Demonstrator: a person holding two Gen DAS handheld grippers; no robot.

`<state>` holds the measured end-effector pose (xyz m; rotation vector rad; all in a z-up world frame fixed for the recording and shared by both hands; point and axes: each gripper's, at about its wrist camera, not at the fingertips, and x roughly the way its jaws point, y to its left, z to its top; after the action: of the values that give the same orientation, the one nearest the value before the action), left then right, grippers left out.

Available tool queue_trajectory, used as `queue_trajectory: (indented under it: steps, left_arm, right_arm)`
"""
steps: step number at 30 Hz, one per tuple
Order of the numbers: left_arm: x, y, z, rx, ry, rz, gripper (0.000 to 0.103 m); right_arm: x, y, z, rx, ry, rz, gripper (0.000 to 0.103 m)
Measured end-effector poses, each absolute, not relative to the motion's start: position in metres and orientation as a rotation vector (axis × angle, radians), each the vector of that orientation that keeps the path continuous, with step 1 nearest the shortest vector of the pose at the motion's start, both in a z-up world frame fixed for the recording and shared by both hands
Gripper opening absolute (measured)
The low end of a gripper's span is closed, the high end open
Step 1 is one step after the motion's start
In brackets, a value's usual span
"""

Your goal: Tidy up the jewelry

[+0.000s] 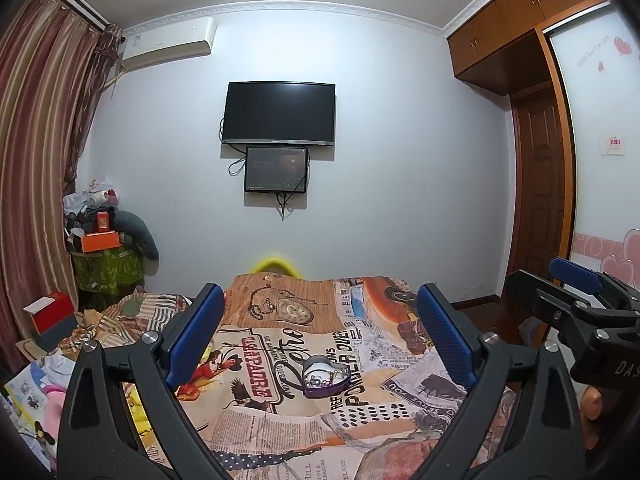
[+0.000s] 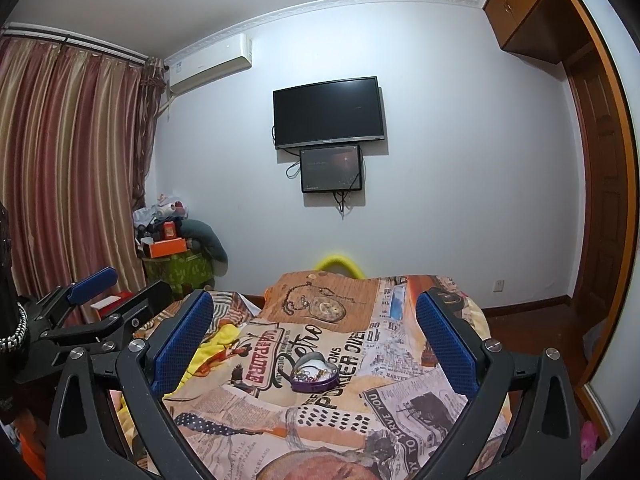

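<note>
A small purple heart-shaped tin jewelry box (image 1: 325,376) sits open on the bed's retro newspaper-print bedspread (image 1: 280,432), its white-lined inside holding a tangle of metal jewelry pieces (image 1: 318,380) too small to tell apart. The left gripper (image 1: 320,340) has its blue-padded fingers (image 1: 196,336) spread wide and holds nothing; the box lies on the bedspread between and beyond them, touching neither. The right gripper (image 2: 316,340) is likewise spread wide and empty, with the same box (image 2: 314,374) well apart from its fingers (image 2: 182,346). Each gripper shows at the edge of the other's view, side by side above the near end of the bed. On the white wall beyond hang a black flat-screen television (image 1: 279,114) and a smaller dark screen (image 1: 276,169) just below it. Striped reddish curtains (image 2: 72,168) hang on the left.
</note>
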<state>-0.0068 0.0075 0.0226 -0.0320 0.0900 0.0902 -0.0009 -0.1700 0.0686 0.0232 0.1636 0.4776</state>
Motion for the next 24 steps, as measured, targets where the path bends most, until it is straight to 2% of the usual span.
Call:
queue_trajectory:
  steps: [24]
  left_arm:
    - [-0.0005,0.0109,0.0198,-0.059,0.105,0.081,0.101]
  right_arm:
    - [0.0012,-0.1757,0.0704,0.028,0.177,0.473,0.101]
